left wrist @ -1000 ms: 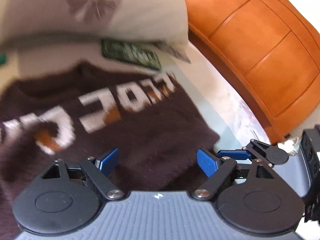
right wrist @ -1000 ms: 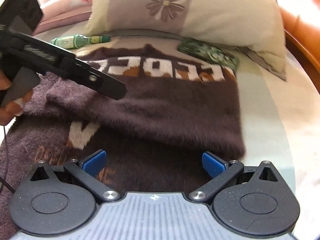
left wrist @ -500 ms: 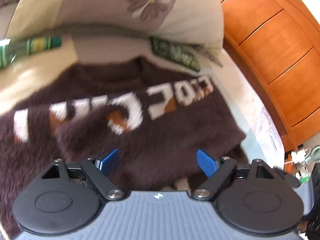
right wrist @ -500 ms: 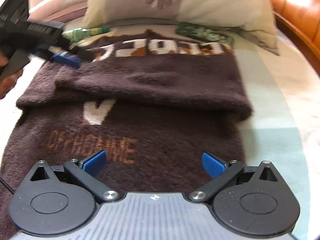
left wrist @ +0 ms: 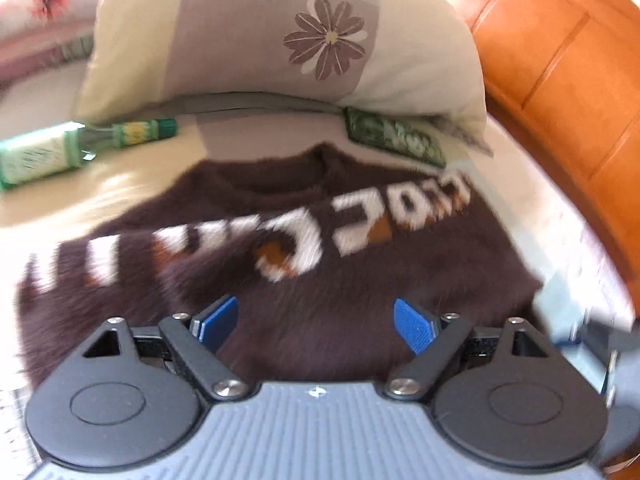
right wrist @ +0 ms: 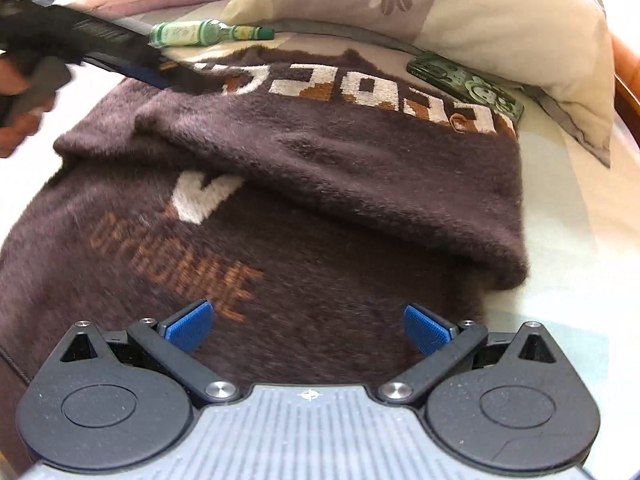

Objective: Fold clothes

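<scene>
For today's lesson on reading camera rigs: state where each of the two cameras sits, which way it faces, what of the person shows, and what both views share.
Left wrist: on the left gripper, aimed down across the brown sweater toward the pillow; no body visible.
Right wrist: on the right gripper, facing likewise; a hand holds the other gripper, top left.
Shared: sweater, pillow, green bottle, green packet.

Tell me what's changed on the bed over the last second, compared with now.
The left gripper has pulled back from over the folded sleeve toward the sweater's left shoulder. Its own view now takes in the bottle and more of the pillow. Nothing was grasped or released: both it and the right gripper stay open and empty. The sweater's fold, the bottle and the green case lie unchanged.
</scene>
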Demonstrator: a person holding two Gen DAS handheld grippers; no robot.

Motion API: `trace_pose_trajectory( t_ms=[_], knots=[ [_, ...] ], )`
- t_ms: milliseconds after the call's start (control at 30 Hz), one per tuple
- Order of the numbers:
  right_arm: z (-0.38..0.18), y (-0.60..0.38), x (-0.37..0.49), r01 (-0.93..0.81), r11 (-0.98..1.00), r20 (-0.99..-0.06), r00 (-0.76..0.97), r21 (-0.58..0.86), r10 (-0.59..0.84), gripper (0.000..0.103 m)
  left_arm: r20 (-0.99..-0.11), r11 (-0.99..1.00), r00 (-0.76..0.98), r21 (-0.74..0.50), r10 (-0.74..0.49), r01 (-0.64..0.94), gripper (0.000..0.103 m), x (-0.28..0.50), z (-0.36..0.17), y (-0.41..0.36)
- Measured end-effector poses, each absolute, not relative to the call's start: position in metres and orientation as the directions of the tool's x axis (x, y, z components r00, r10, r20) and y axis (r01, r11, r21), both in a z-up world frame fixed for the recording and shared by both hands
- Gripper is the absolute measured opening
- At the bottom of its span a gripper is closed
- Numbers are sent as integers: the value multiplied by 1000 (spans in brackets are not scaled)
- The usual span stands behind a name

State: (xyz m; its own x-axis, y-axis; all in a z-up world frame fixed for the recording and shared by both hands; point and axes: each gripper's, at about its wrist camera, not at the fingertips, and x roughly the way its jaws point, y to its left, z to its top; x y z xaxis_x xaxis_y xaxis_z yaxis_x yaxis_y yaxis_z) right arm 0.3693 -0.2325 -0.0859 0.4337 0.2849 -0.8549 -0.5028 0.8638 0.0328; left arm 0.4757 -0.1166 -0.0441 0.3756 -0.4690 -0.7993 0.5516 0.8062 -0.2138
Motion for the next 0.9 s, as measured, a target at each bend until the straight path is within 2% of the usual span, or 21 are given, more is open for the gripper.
trace_pose_trajectory(
  t_ms=[100,233,433,667,800,900],
  knots=[
    [-92,-233,373,-554,832,-859,419,16,295,103,-829,824,378,-163,-413,543,85,452,-44,-104],
    [-105,-231,372,-617,787,-868,398,-14,296,103,-863,865,348,-177,-365,469,85,424,-54,-94],
    [-110,-234,368,-574,819,-859,423,-8,288,103,-894,885,335,-129,-299,447,85,397,-80,-93],
    [-110,-250,353,-580,815,-840,447,-10,307,103,-908,893,307,-134,-284,429,86,374,-81,-51],
    [-110,-253,342,-556,831,-854,442,-19,276,103,-919,905,274,-161,-282,394,85,368,-70,-34],
    [-103,-248,351,-516,856,-875,406,17,262,103,-896,892,311,-170,-316,418,85,373,-57,-38]
  ],
)
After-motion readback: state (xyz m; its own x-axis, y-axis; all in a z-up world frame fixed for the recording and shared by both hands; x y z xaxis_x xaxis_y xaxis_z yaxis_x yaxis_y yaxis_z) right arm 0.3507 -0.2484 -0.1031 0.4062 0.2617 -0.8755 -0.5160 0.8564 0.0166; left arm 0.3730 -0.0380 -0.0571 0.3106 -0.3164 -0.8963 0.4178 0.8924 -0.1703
